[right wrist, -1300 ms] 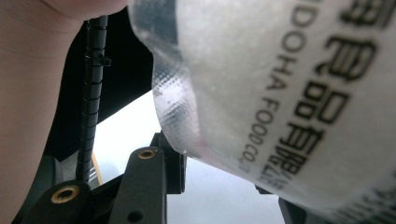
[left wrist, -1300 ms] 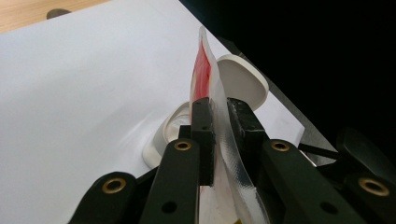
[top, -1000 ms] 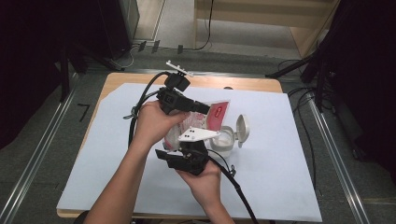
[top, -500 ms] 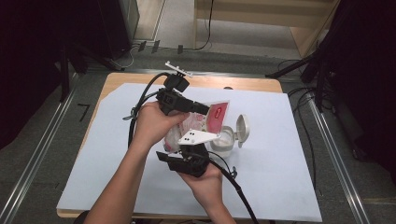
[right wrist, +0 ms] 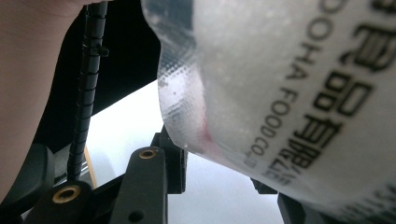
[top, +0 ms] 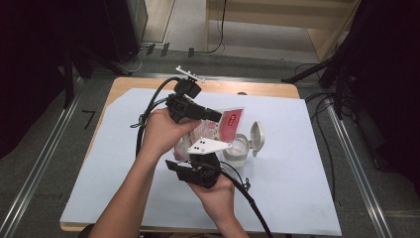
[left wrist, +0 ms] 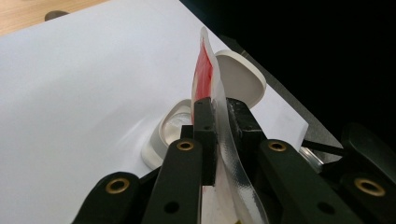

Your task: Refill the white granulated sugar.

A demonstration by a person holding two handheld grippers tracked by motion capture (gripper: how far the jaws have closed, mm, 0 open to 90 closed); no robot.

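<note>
A pouch [top: 231,120], red at the top and clear lower down with white grains and printed text, hangs tilted above a white round container [top: 238,150] whose hinged lid [top: 257,136] stands open. My left gripper [top: 217,116] is shut on the pouch's flat upper edge [left wrist: 205,70]; its jaws have just been closing a little further on it. The left gripper view looks past that edge to the container [left wrist: 173,127] and lid [left wrist: 239,77]. My right gripper [top: 200,152] comes from below, shut on the pouch's filled lower end [right wrist: 289,84], which bulges between its jaws.
A white sheet [top: 297,188] covers most of the wooden table [top: 143,84]. Cables [top: 148,116] trail from both grippers across the sheet. The left hand and its ribbed cable [right wrist: 86,93] are close in the right gripper view. Dark floor and metal rails [top: 346,148] surround the table.
</note>
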